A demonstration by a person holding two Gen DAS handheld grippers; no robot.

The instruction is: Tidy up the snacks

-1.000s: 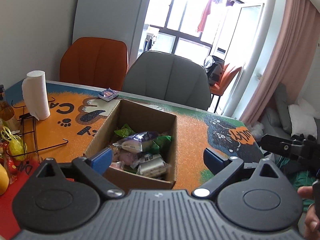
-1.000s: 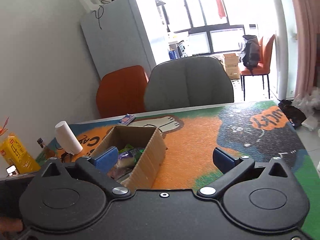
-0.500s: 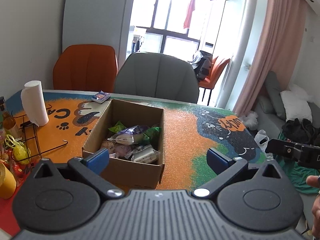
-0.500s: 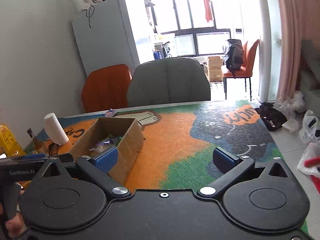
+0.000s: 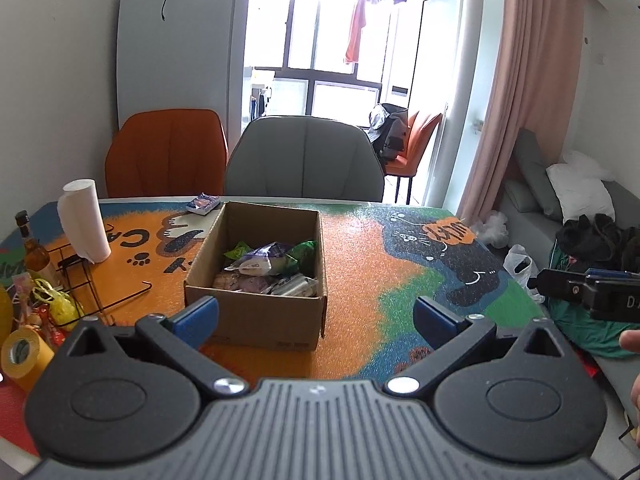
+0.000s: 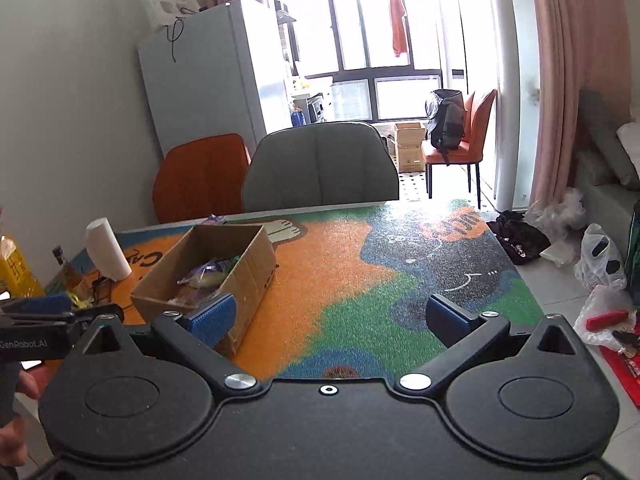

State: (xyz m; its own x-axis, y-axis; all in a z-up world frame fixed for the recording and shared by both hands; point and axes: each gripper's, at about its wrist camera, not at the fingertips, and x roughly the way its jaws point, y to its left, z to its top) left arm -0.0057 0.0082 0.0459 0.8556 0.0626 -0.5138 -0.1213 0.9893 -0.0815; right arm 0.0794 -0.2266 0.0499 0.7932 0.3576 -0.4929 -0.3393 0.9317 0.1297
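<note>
An open cardboard box (image 5: 256,312) (image 6: 256,264) stands on the colourful cartoon table mat (image 5: 360,264) (image 6: 340,280), with several wrapped snacks (image 5: 268,264) (image 6: 208,272) piled inside. One small blue snack pack (image 5: 203,203) lies on the mat beyond the box's far left corner. My left gripper (image 5: 316,320) is open, back from the box near the table's front edge, nothing between its blue pads. My right gripper (image 6: 328,316) is open too, to the right of the box and above the mat, holding nothing.
A paper towel roll (image 5: 83,220), a bottle (image 5: 34,252), a wire rack (image 5: 92,280) and yellow tape (image 5: 24,356) crowd the table's left side. A grey chair (image 5: 304,160) and an orange chair (image 5: 164,152) stand behind the table. Bags and clothes lie on the floor at right (image 6: 592,256).
Both grippers have drawn back and up from the box, so it looks smaller and farther. Both stay open and hold nothing. The box and its snacks have not moved.
</note>
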